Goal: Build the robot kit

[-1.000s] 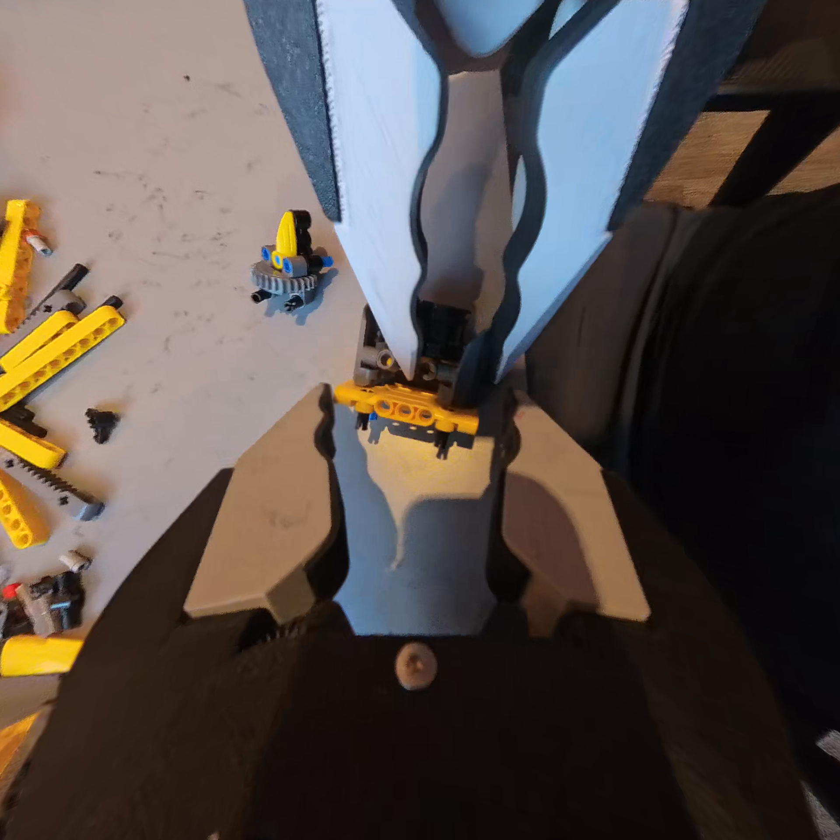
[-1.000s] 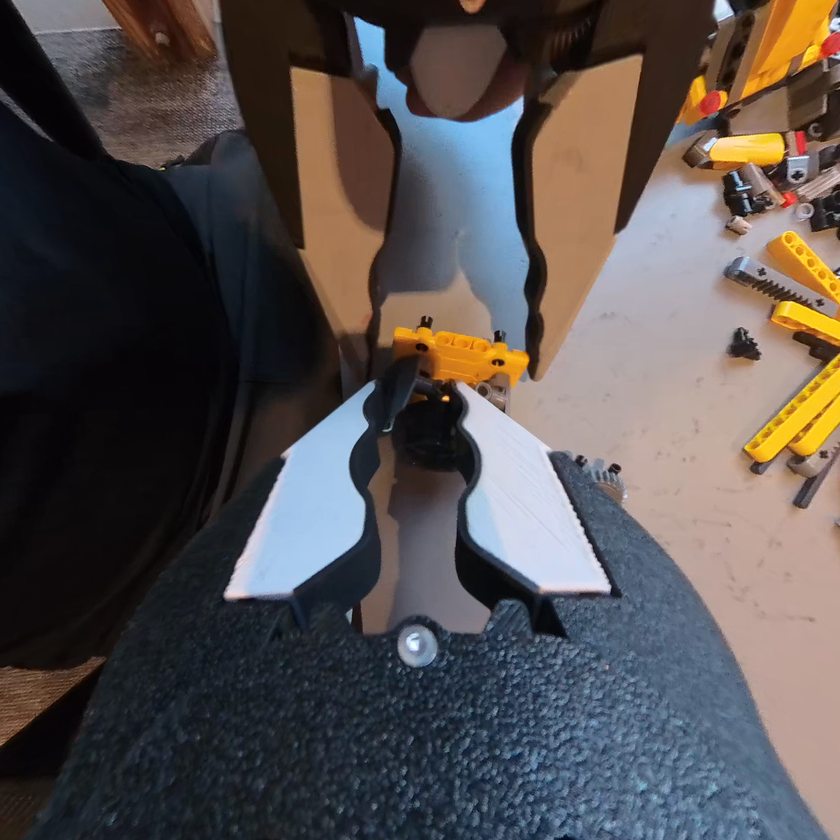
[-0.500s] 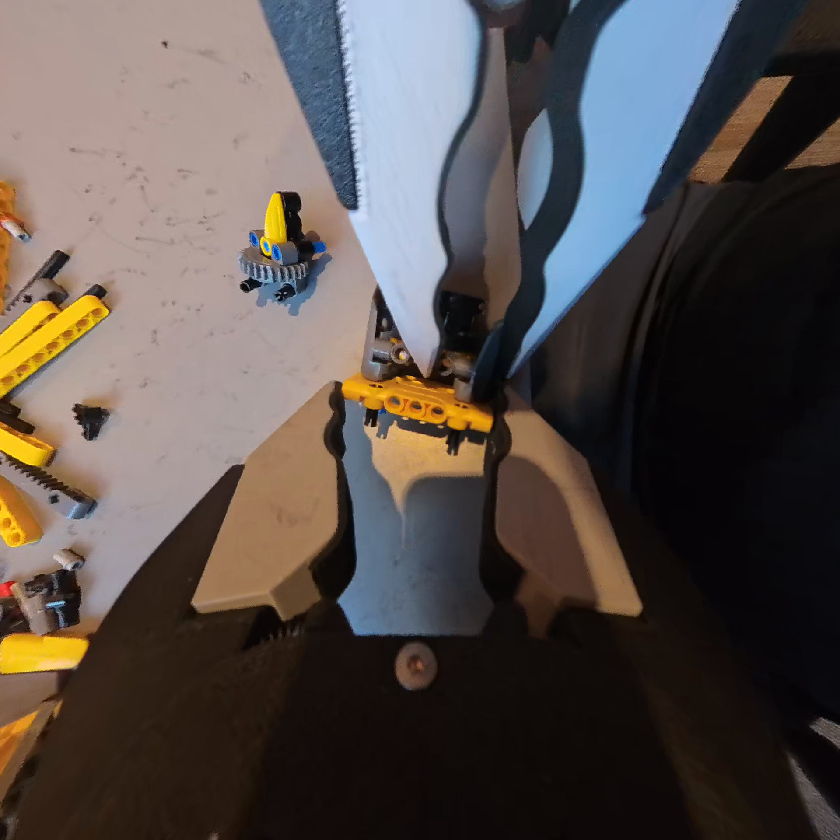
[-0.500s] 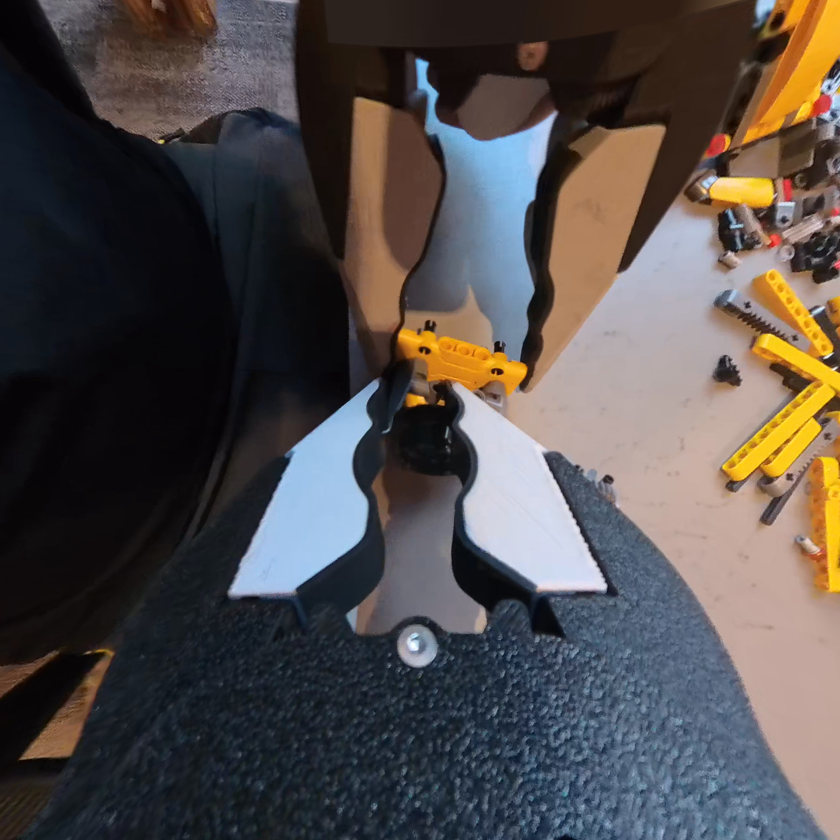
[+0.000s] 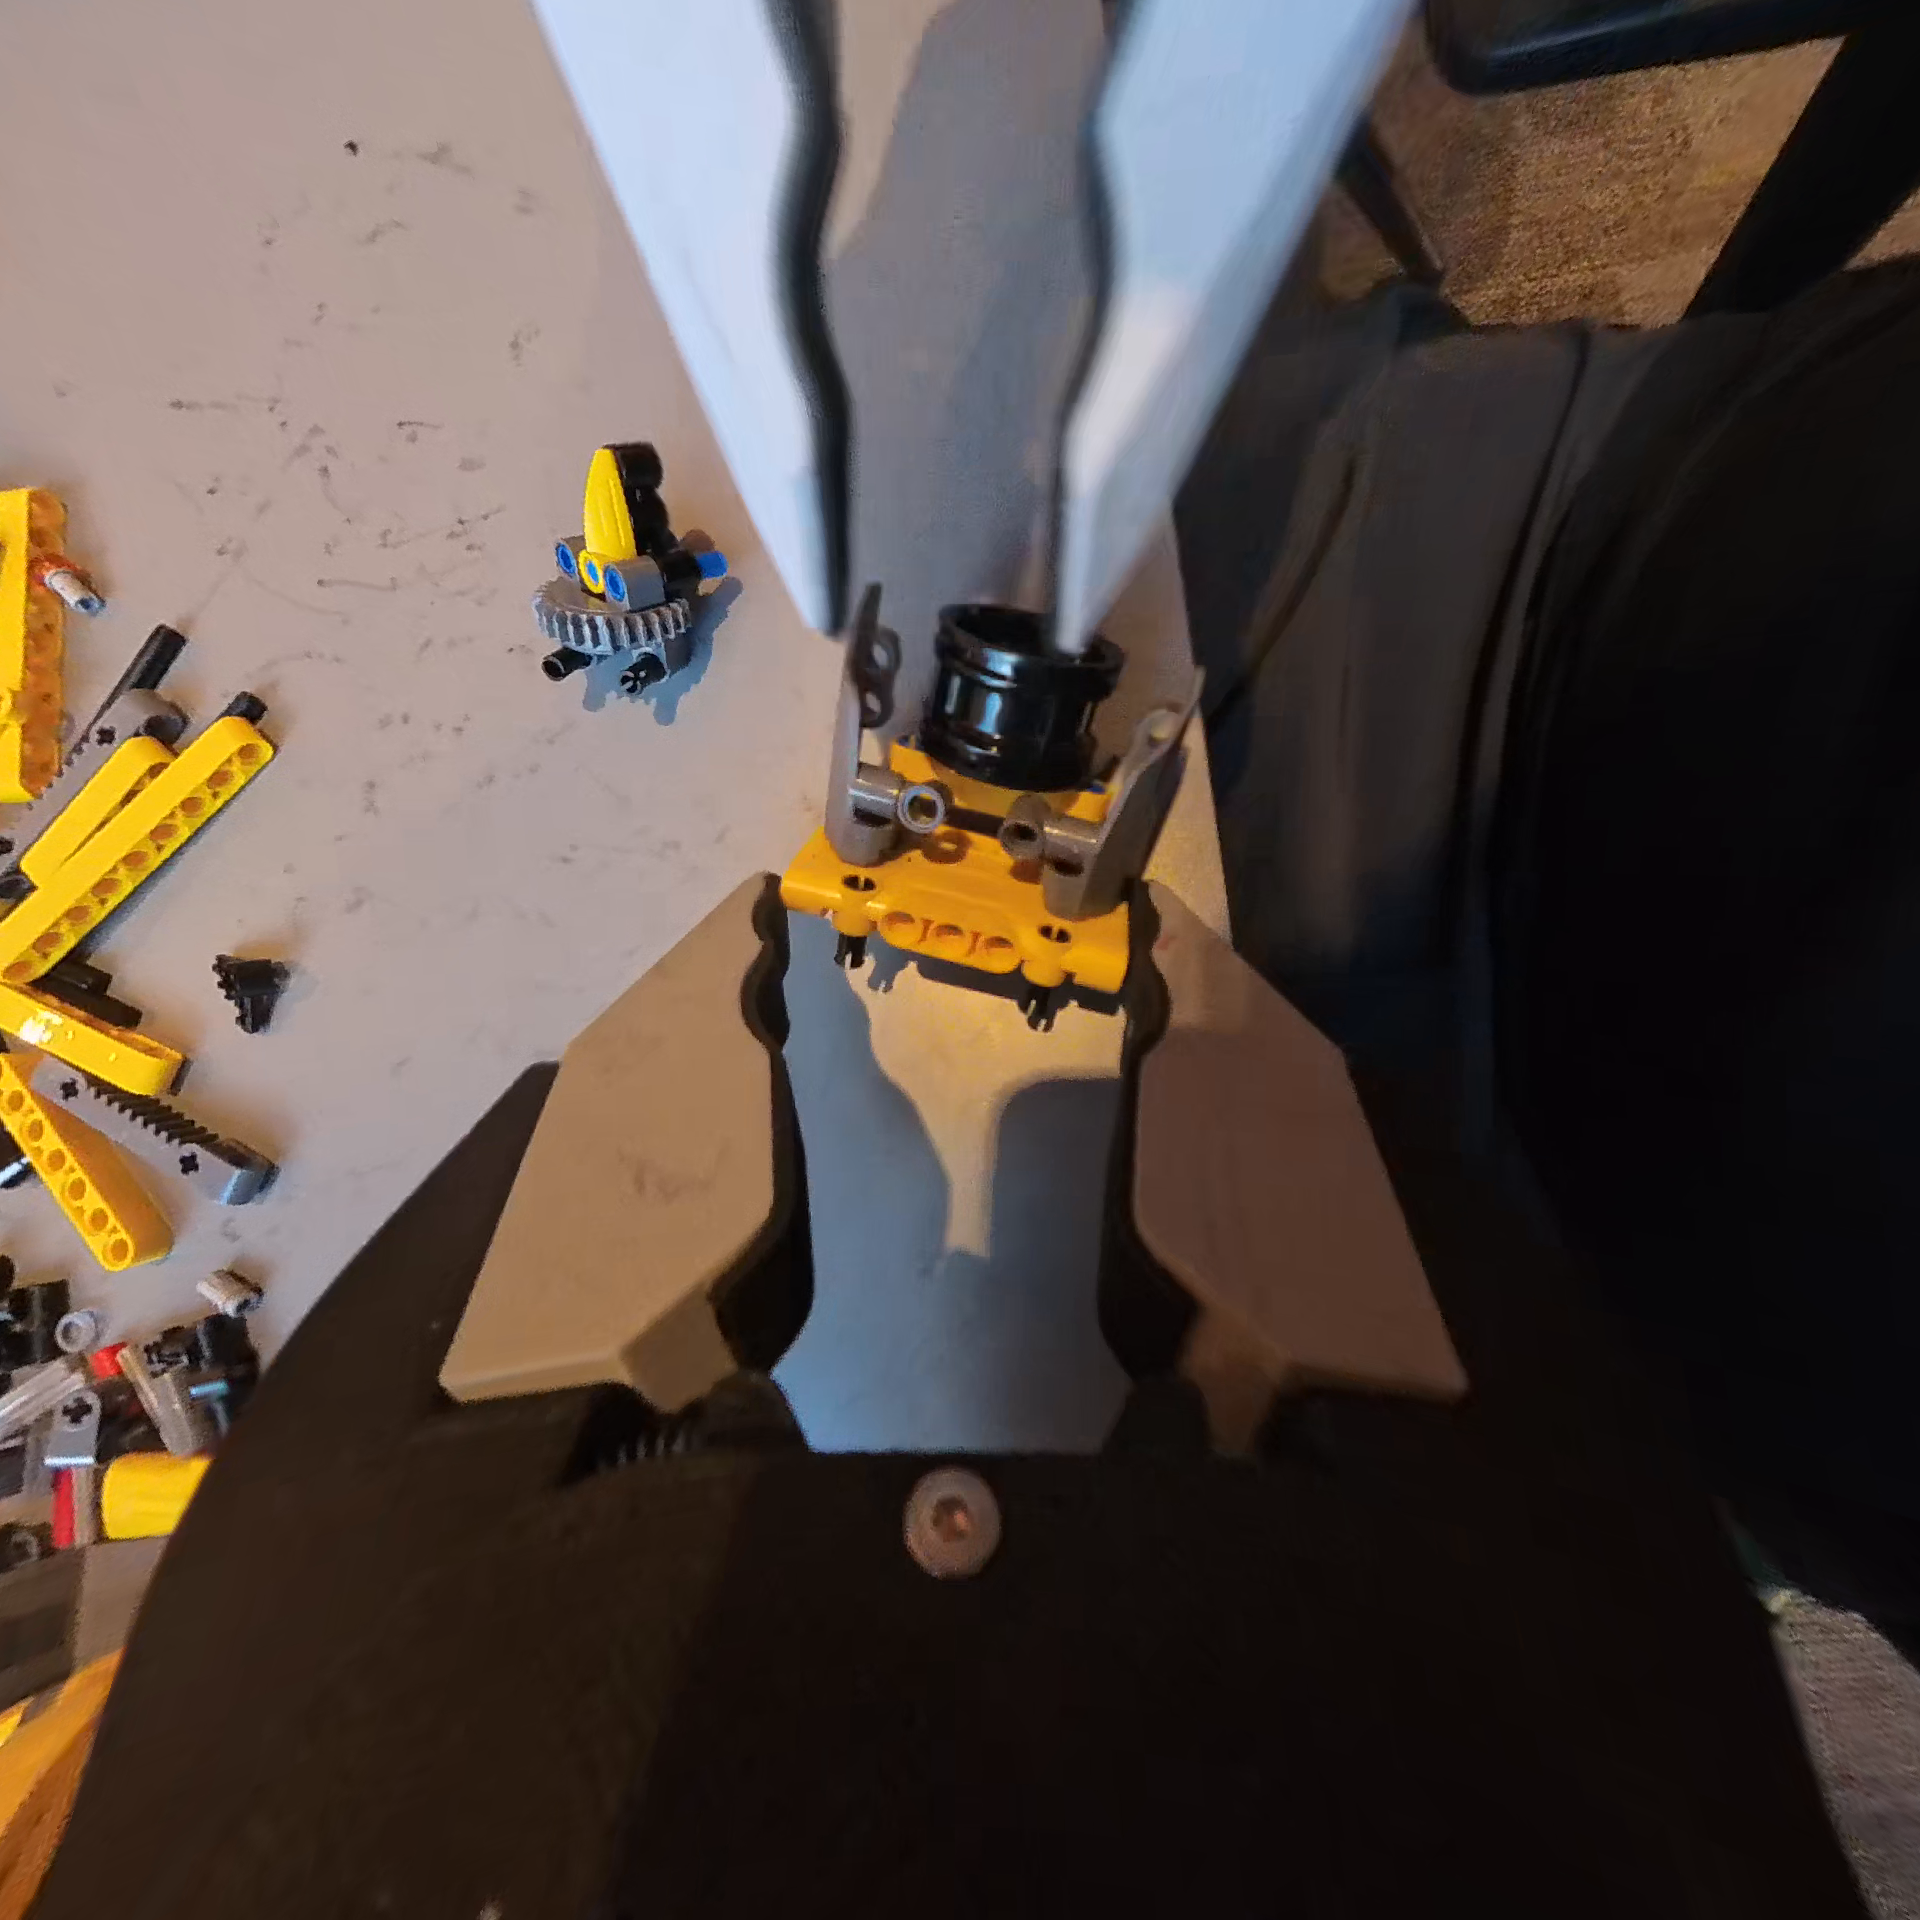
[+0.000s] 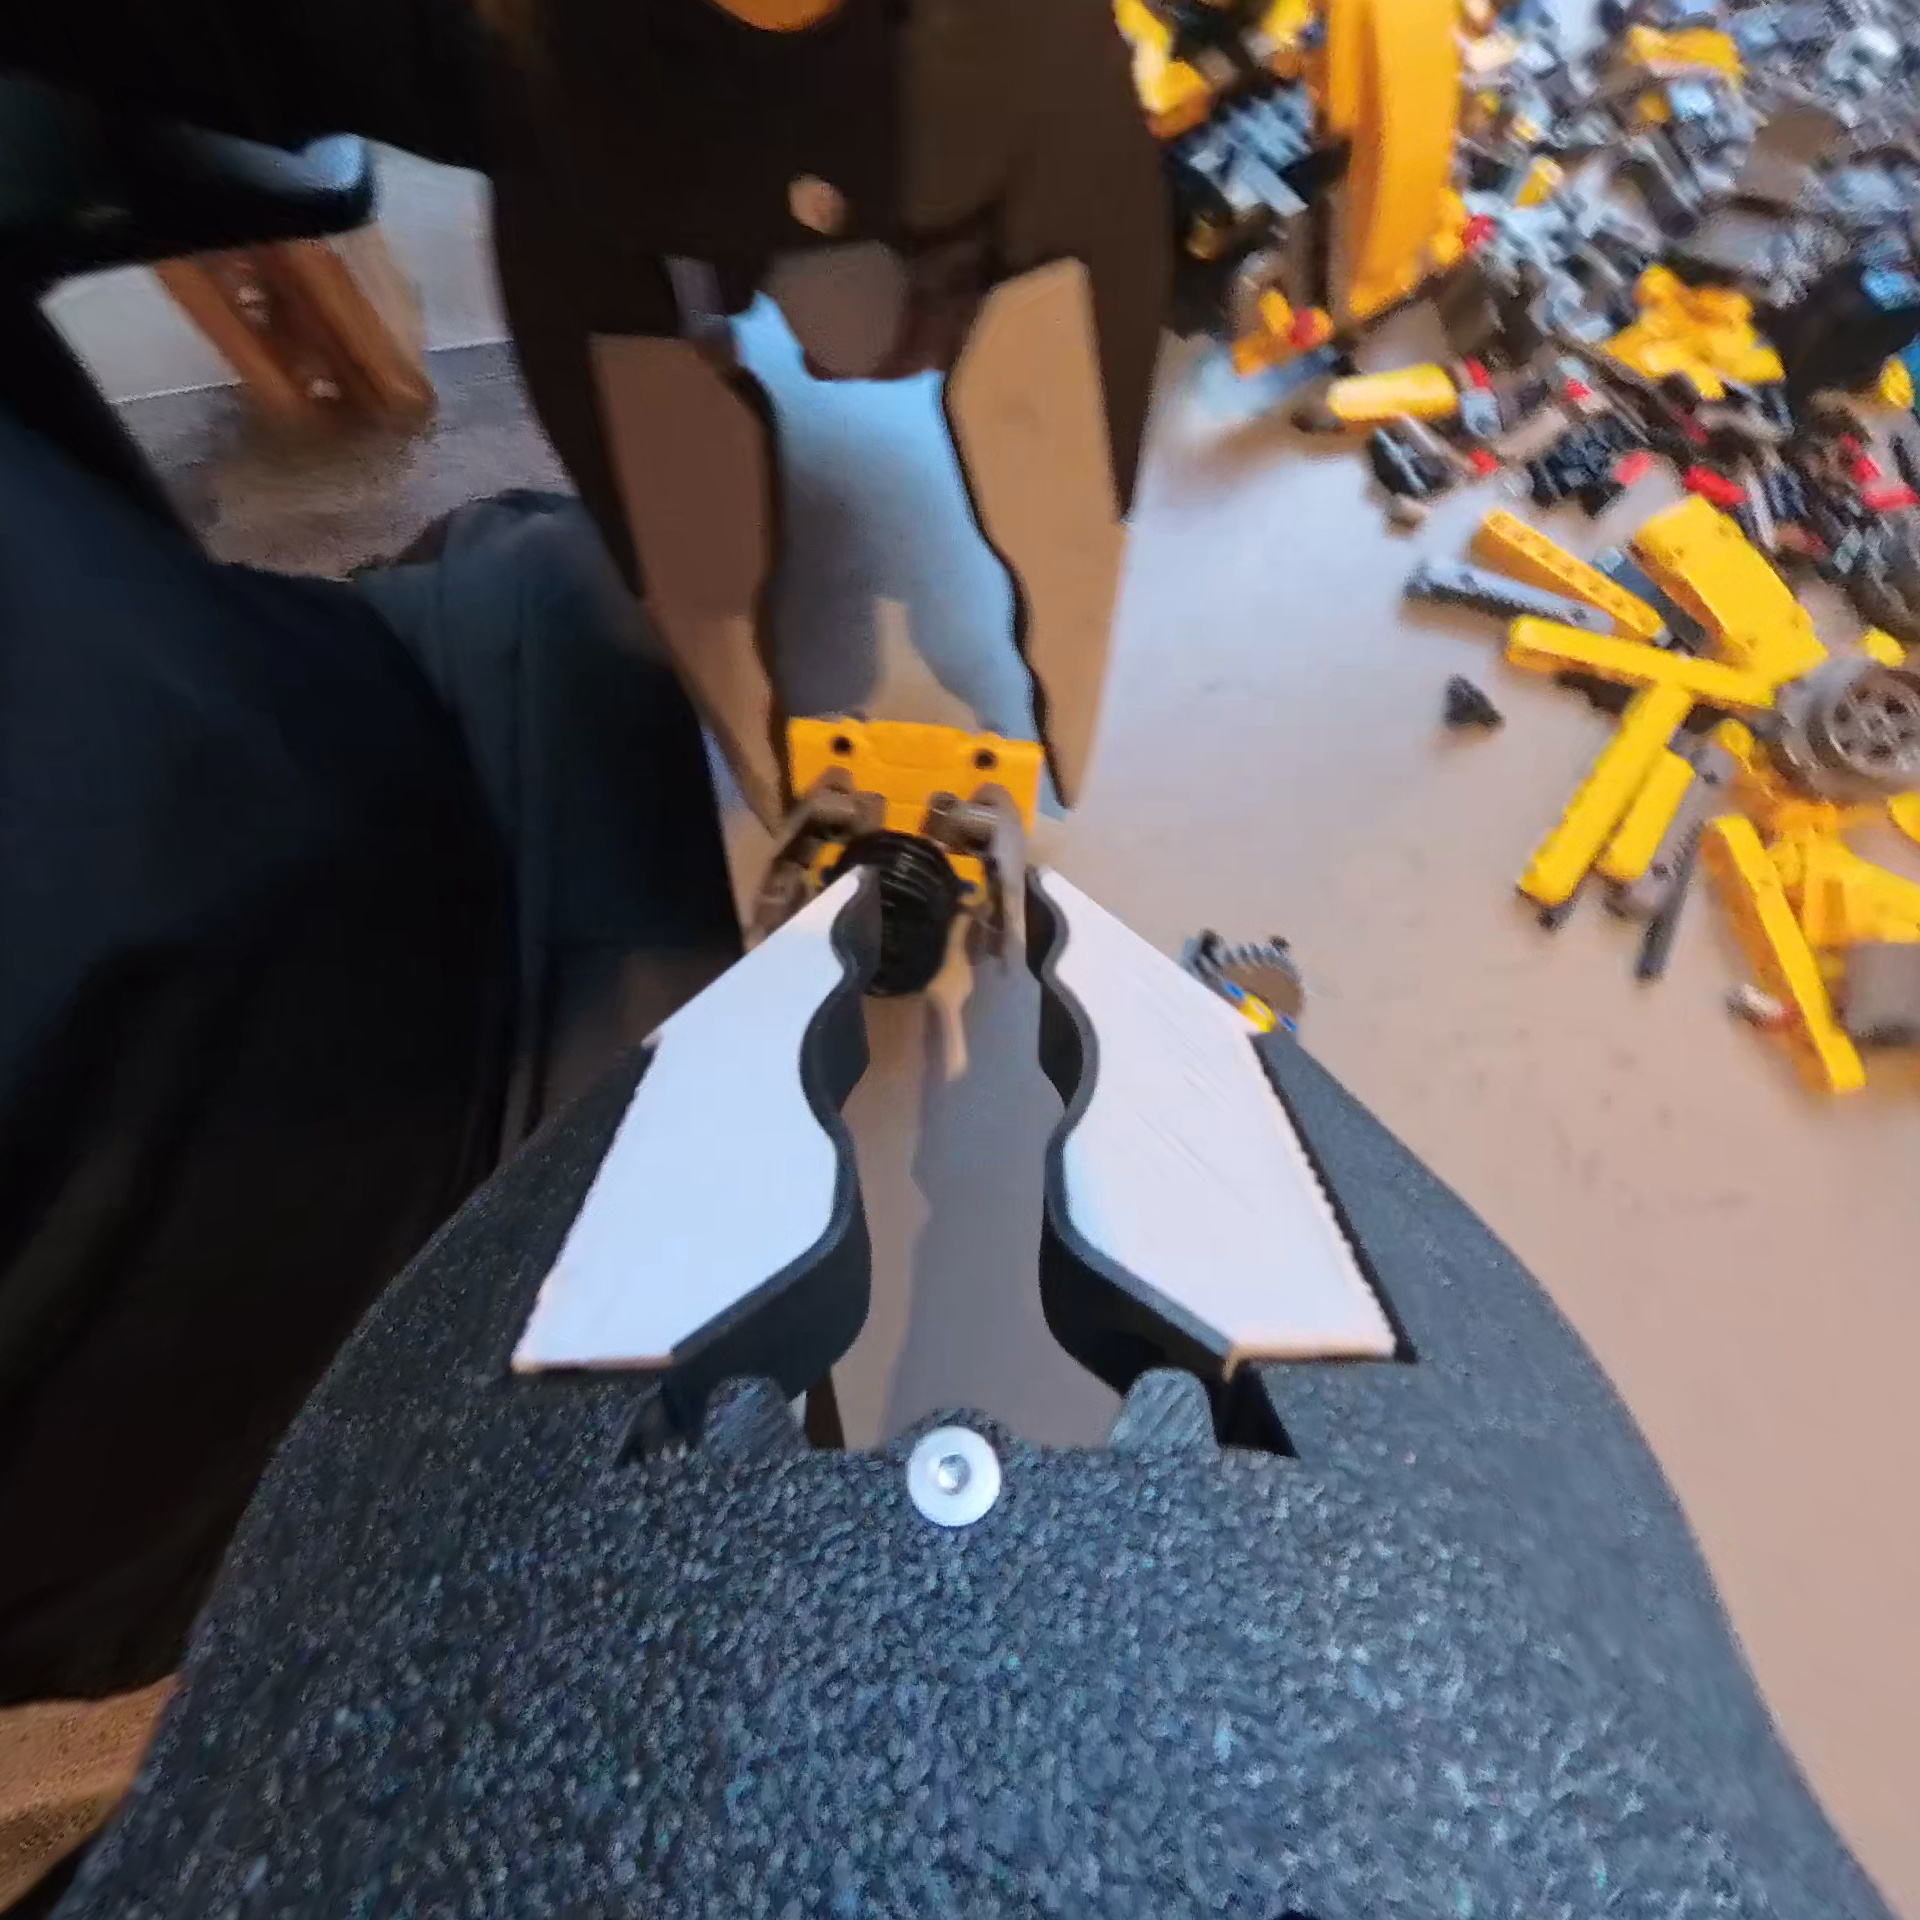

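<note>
A scuffed beige tabletop (image 5: 343, 343) carries scattered yellow beams (image 6: 1621, 769). The left hand-held gripper (image 5: 951, 935) pinches a yellow brick assembly (image 5: 961, 914); the right hand-held gripper (image 6: 945, 883) is spread.

Yellow brick assy (image 5: 951, 914) w/ black drum, grey links, clamped in left fingers (image 5: 686, 1049), above table.

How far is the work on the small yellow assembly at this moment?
Looks done: a black hub sits on the yellow frame between two grey connectors. In hand: the left gripper clamps the yellow frame by its ends; the right gripper is open, its tips beside the hub, contact unclear. Left: a gear assembly and yellow beams lie loose on the table.
</note>
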`<state>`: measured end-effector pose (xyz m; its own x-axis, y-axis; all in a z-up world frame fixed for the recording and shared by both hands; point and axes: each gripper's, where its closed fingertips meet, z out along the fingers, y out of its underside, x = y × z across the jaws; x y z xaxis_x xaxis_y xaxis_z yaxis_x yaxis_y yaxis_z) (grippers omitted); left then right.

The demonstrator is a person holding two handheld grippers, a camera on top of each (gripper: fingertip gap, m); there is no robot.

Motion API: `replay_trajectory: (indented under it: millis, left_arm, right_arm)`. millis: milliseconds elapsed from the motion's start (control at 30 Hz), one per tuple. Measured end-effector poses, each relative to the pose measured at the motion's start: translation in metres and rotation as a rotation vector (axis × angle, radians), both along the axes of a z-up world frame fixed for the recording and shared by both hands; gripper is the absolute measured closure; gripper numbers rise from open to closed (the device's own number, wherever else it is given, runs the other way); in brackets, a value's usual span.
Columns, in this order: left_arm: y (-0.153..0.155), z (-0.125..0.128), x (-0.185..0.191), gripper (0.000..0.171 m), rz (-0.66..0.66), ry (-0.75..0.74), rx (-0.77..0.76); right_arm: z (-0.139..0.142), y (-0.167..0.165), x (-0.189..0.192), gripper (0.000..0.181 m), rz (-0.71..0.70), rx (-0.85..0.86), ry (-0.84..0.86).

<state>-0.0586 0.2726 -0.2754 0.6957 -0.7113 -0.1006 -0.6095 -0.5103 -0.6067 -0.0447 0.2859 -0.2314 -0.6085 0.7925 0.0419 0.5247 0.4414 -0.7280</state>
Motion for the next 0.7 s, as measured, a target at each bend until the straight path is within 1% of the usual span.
replay_trajectory:
  millis: [33,67,200,367,400,467,500,567,600,633,700]
  left_arm:
    - [0.000,0.000,0.001,0.108,-0.017,0.007,0.003]
    - [0.001,0.001,0.001,0.107,-0.034,0.018,0.008]
    - [0.004,0.002,-0.005,0.107,-0.059,0.041,0.022]
    - [-0.003,0.003,-0.005,0.107,-0.128,0.028,0.046]
    - [-0.003,0.003,-0.007,0.107,-0.124,0.049,0.045]
    - [0.002,0.007,-0.017,0.101,-0.059,0.107,0.071]
    - [0.002,0.011,-0.021,0.098,-0.021,0.100,0.075]
    - [-0.001,0.024,-0.019,0.094,0.070,-0.013,0.079]
    - [-0.001,0.029,-0.021,0.095,0.136,-0.061,0.085]
    - [-0.002,0.031,-0.026,0.096,0.217,-0.088,0.080]
    - [-0.010,0.026,-0.028,0.088,0.313,-0.144,0.025]
  right_arm:
    - [-0.002,0.008,-0.001,0.154,-0.036,0.005,-0.006]
    - [-0.005,0.014,-0.003,0.150,-0.060,0.015,-0.006]
    - [-0.011,0.016,-0.005,0.154,-0.084,-0.023,-0.020]
    - [-0.011,0.000,-0.003,0.160,-0.087,-0.263,-0.070]
    - [-0.012,-0.003,-0.002,0.157,-0.087,-0.285,-0.071]
    - [-0.018,-0.009,0.001,0.156,-0.086,-0.276,-0.077]
    - [-0.024,-0.009,0.002,0.158,-0.094,-0.239,-0.072]
    - [-0.034,-0.012,0.003,0.160,-0.106,-0.159,-0.056]
    - [-0.038,-0.015,0.004,0.161,-0.103,-0.130,-0.055]
    - [-0.041,-0.017,0.005,0.160,-0.103,-0.106,-0.049]
    - [-0.040,-0.021,0.006,0.159,-0.094,-0.087,-0.028]
